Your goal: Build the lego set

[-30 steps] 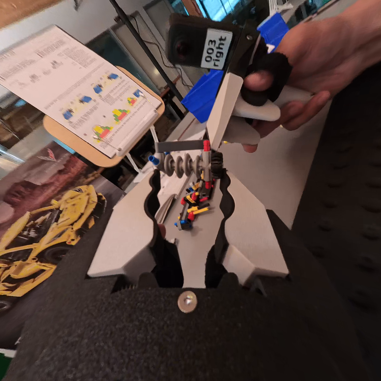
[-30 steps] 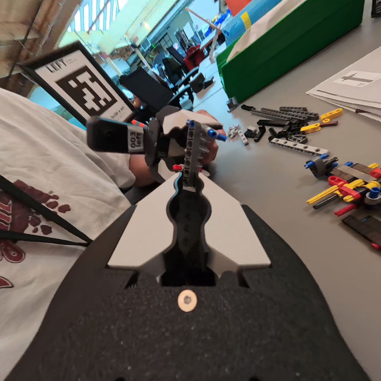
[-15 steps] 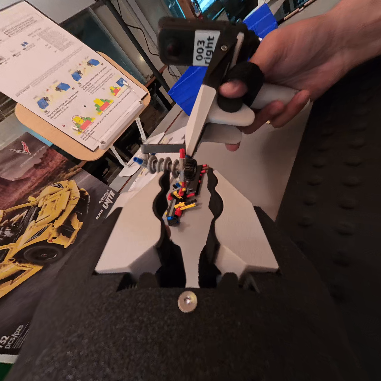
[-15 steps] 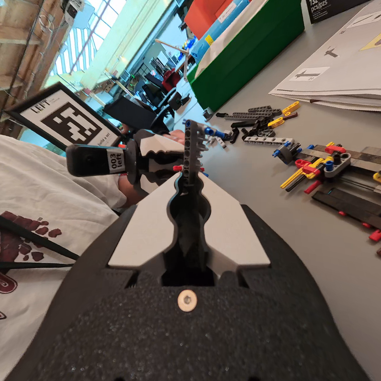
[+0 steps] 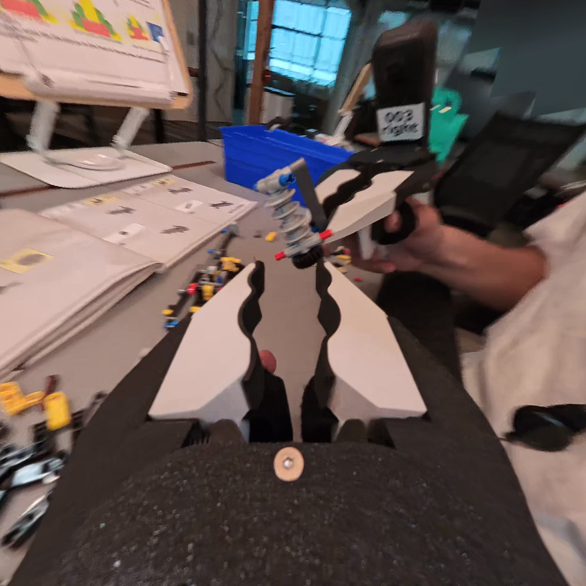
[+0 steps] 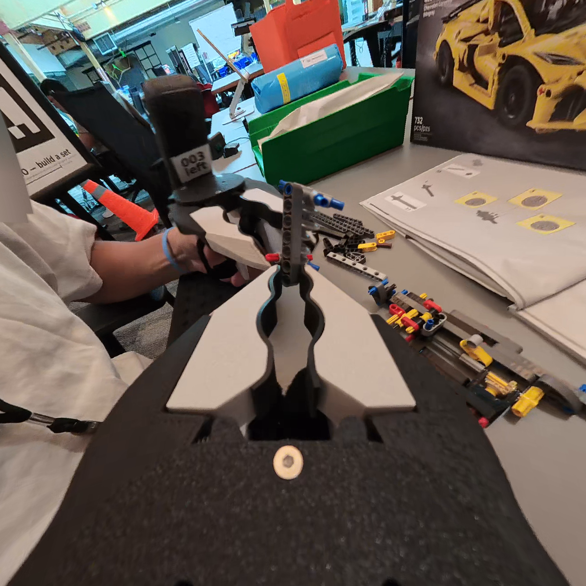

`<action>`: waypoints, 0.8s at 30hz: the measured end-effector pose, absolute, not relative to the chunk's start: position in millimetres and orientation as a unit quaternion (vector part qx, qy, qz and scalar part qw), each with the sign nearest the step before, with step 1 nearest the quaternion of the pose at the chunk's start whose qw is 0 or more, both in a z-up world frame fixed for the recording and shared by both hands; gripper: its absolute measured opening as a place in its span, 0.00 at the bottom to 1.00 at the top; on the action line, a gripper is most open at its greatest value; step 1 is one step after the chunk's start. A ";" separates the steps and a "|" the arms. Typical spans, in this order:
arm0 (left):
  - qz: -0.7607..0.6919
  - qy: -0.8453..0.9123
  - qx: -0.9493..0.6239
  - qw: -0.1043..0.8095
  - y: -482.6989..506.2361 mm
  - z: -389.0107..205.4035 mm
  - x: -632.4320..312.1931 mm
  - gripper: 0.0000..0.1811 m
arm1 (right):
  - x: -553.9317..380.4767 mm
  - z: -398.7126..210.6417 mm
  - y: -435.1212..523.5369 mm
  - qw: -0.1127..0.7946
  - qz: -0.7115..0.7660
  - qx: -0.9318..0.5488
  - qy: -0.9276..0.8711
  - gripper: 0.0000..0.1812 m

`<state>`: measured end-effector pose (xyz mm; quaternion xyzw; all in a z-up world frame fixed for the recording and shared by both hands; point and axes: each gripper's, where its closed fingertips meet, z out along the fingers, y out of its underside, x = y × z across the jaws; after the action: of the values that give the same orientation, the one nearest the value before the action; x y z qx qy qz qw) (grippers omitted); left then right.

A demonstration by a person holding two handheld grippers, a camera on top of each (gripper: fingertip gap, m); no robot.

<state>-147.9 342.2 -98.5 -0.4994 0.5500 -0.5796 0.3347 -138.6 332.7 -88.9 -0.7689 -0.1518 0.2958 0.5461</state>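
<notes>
My right gripper [image 6: 290, 275] is shut on the dark grey holed beam [image 6: 290, 234] of a small lego assembly and holds it upright above the table. The assembly carries a grey coil spring [image 5: 293, 215], blue pins, red pins and a black gear [image 5: 306, 258]. My left gripper [image 5: 288, 268] is open and empty, its tips just below and in front of the gear. The right gripper [image 5: 320, 215] shows at upper right in the left wrist view. The left gripper [image 6: 273, 237] shows behind the beam in the right wrist view.
The part-built chassis [image 6: 459, 348] lies on the grey table beside the open instruction booklet [image 6: 491, 228]. Loose black beams [image 6: 345, 225], a green bin [image 6: 333, 139], the set's box [image 6: 507, 73], a blue bin [image 5: 269, 152] and a sheet on a stand [image 5: 95, 47] surround the work area. The tips of both grippers are at nearly the same place.
Both grippers have turned so the table sits level in view. The right gripper kept the assembly and tilted it. The left gripper stayed open, with the assembly now past its right tip.
</notes>
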 end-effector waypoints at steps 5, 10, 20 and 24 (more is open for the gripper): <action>-0.713 0.464 -0.489 0.194 343.0 -76.9 -155.2 0.21 | -139.5 -84.3 335.7 0.553 0.296 -0.761 -0.166 0.05; -0.675 0.498 -0.500 0.216 334.9 -86.7 -148.3 0.31 | -147.5 -88.9 337.9 0.545 0.295 -0.765 -0.173 0.05; -0.668 0.501 -0.505 0.217 334.8 -89.8 -146.5 0.17 | -150.8 -90.3 339.5 0.535 0.311 -0.768 -0.166 0.05; -0.676 0.491 -0.498 0.232 336.2 -84.2 -147.2 0.17 | -153.2 -83.3 335.9 0.522 0.397 -0.742 -0.140 0.06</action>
<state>-147.2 336.2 -84.2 -0.4975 0.4914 -0.6760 0.2324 -153.2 335.9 -83.3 -0.7419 -0.1403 0.3969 0.5219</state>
